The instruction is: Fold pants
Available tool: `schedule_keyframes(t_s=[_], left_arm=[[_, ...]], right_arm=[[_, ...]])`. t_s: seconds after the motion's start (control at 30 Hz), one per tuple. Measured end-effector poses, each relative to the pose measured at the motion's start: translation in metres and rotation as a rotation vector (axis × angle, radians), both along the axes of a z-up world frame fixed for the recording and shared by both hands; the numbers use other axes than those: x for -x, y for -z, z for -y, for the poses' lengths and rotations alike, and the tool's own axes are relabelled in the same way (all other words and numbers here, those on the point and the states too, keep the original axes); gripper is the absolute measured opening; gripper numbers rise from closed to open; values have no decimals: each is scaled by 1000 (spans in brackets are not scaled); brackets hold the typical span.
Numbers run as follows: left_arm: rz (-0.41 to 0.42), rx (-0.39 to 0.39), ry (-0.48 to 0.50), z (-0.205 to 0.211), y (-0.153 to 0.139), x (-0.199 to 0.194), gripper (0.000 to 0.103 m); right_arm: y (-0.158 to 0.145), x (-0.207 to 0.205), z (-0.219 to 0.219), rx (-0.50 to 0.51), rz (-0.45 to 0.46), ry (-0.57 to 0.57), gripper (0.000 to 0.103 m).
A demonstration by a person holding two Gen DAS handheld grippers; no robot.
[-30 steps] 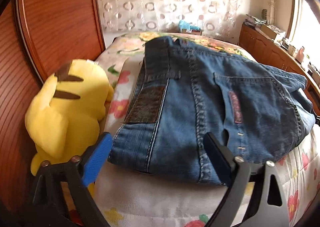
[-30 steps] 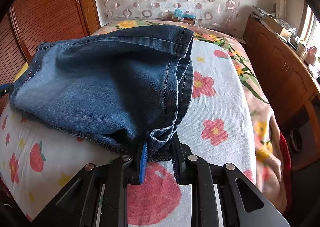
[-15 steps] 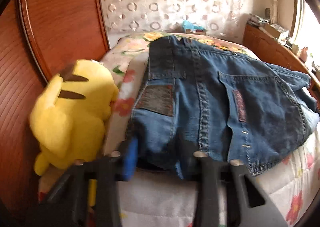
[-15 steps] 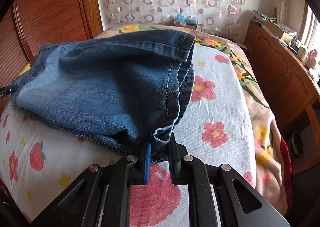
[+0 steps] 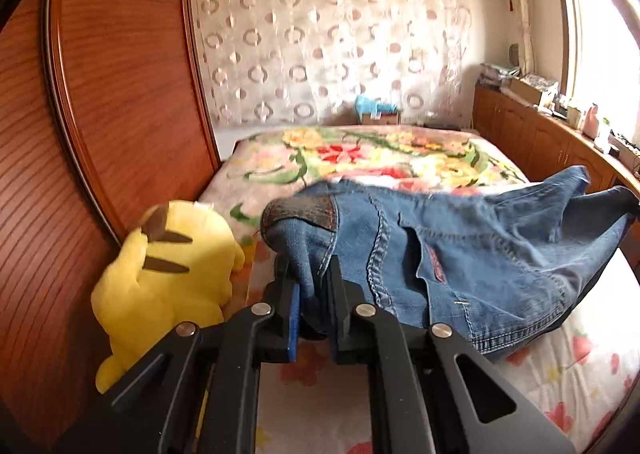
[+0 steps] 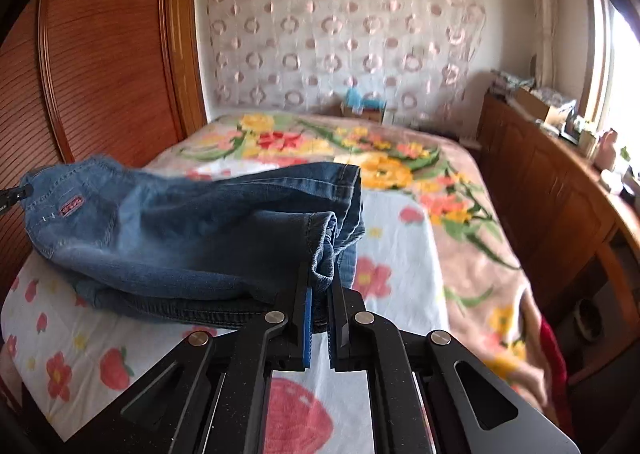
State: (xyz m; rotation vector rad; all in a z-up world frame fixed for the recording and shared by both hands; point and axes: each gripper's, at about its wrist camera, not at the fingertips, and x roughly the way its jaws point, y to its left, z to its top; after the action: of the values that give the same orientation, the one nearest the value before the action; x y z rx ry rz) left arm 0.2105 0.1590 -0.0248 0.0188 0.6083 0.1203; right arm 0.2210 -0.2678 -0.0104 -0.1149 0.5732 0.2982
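Pants, blue denim jeans with pale stitching (image 5: 472, 254), lie partly folded on the near end of the flowery bed cover (image 6: 404, 238), and both near corners are lifted off it. The left gripper (image 5: 312, 294) has its jaws closing, with the waist corner by the dark leather patch (image 5: 300, 214) pinched between its pads. The right gripper (image 6: 320, 294) is clamped tight on the bunched hem end. The step in hand looks like picking up the near edge to fold it over. The next move probably calls for carrying both corners together away from the grippers, across the jeans, and laying them down flat and even. A yellow plush toy (image 5: 168, 278) sits just beside the jeans, near the left gripper. A small cardboard box (image 5: 378, 116) stands far beyond the jeans with something blue in it, too blurry to name.
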Motion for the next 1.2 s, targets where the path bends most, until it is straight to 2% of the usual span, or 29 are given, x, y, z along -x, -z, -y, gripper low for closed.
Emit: schedule_keyframes(t_s=[0.17,0.3,0.4,0.63,0.77,0.83,1.0,1.03,1.1,1.2], left_arm=[[51,17,23,8,-22,29,11],[51,52,48,13,-23,62,11],[3,96,71,17,-7,85,11],[-137,119,79,28,53,101,13],[-144,143,82,26,58,103,19],[-136,154,88,24,56,105,23],[-89,142,81,16,43,110,50],[-78,147,88,15,40,111,51],[-84,150,100,14,37,107,60],[-86,162,119,14,34,98,75]], right_arm=[[-21,36,18,-22,49,12,5],[-22,74,39,-28,54,17,5],[-8,99,53,-45,7,6,5],[59,117,66,-41,-155,4,5],[66,115,74,-76,-174,5,11],[62,111,77,-86,-168,10,14],[49,114,72,-93,-122,22,19],[47,118,74,-95,-108,21,19],[44,119,73,-93,-86,24,28],[43,114,70,-95,-69,20,32]])
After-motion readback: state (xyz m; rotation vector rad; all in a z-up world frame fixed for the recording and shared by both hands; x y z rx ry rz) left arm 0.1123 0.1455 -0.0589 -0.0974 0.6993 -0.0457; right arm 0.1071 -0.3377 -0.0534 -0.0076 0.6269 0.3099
